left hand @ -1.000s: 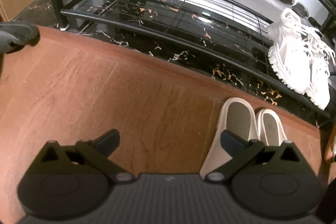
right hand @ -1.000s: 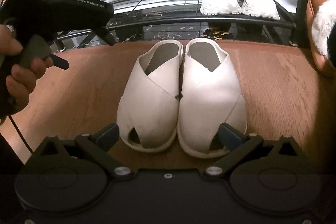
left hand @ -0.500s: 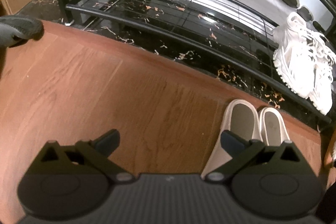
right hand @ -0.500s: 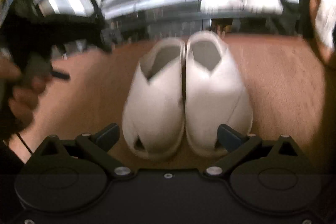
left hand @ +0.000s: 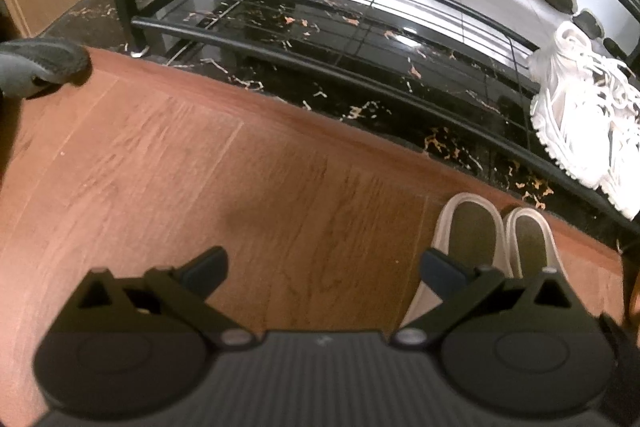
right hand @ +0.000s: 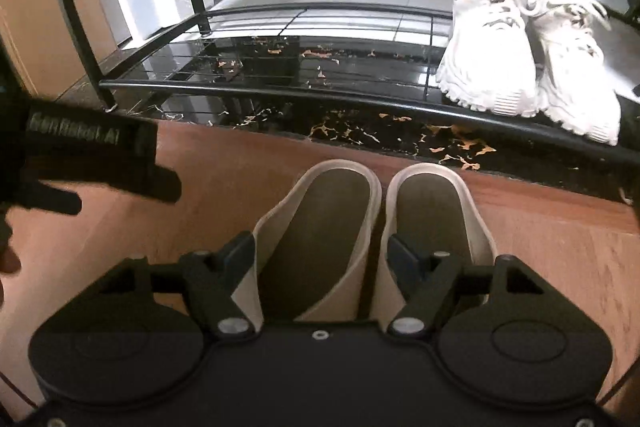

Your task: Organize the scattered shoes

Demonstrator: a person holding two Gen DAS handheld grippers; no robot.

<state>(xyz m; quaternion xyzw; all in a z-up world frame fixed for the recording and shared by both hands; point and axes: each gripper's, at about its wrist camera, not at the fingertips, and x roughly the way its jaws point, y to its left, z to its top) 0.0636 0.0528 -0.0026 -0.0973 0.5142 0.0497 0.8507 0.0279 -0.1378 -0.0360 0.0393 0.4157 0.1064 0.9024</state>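
From the left wrist we see our left gripper spread wide over bare wooden floor, holding nothing. The cream slippers sit at the lower right of the frame, partly behind the right finger, with the white sneakers already on the black shoe rack at the right edge. A grey shoe pokes in at the left edge.

From the right wrist, our right gripper has just been closing, and its fingers straddle the left slipper; we think the pads press its sides, though the contact is hard to confirm. The slipper's long axis runs straight ahead toward the rack's empty lower shelf, so the right hand is plainly the nearer one.
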